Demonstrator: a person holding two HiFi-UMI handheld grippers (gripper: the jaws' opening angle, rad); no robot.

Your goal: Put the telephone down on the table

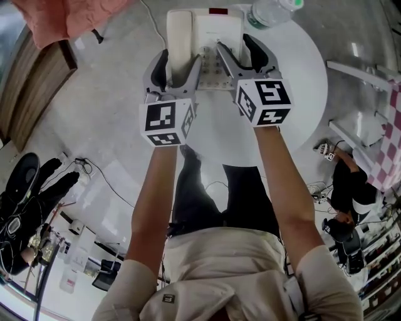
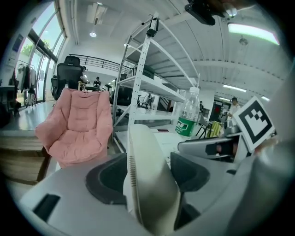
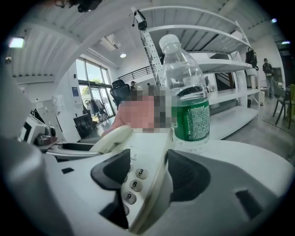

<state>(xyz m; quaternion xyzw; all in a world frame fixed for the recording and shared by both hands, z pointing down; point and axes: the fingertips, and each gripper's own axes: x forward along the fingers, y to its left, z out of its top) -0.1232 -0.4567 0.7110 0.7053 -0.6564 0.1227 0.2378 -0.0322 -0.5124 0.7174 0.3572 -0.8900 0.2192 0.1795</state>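
Nearest the head camera, two bare forearms (image 1: 156, 188) are seen stretched forward over a dark-trousered lap. Each ends in a marker cube (image 1: 166, 122) and a grey gripper. The left gripper (image 1: 180, 59) is clamped on the telephone (image 1: 210, 28) at its left side: the white handset (image 2: 150, 184) stands on edge between the dark pads and fills the gap, with both pads against it. The right gripper (image 1: 238, 50) is clamped on the telephone's right edge. The keypad (image 3: 133, 186), with digits 3, 6 and 9 readable, is seen just inside the left pad, and the right pad is set on the outer rim. The telephone is held over the far part of the round white table (image 1: 294, 81), base toward the person. Whether its underside is resting on the tabletop cannot be told. Just beyond its right corner a clear water bottle (image 1: 269, 11) with a green label is stood upright on the table. Further off, a pink chair (image 2: 76, 126) is seen on the floor to the left, and a white shelf rack (image 2: 156, 87) behind it.
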